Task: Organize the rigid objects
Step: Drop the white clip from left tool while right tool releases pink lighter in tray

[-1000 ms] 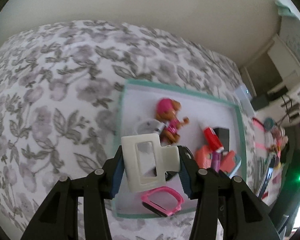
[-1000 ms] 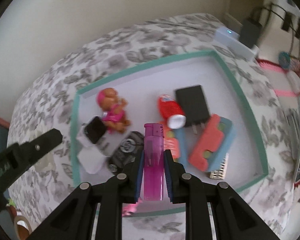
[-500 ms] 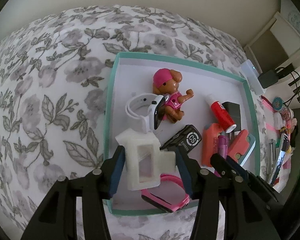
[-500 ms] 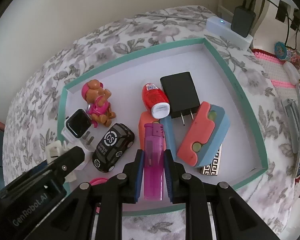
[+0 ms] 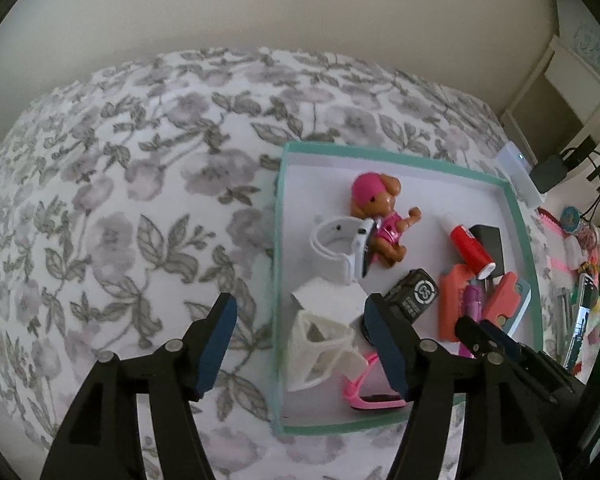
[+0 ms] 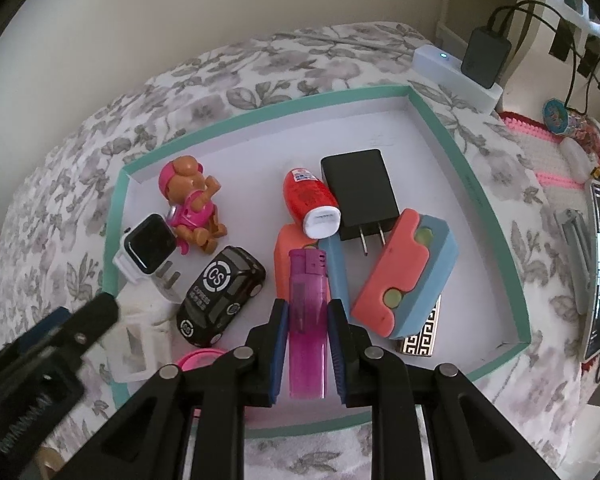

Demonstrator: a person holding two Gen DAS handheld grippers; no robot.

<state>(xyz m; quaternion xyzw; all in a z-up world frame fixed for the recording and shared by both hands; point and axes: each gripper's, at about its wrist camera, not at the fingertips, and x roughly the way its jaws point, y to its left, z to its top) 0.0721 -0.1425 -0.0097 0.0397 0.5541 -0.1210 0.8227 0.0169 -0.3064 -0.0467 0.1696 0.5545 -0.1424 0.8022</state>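
Left gripper [image 5: 298,334] fingers just opened (white frame [image 5: 320,350] freed).

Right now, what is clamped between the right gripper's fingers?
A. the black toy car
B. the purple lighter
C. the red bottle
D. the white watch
B: in the right wrist view the right gripper is shut on the purple lighter, its blue pads pressing both sides, while the car, bottle and watch lie free in the tray.
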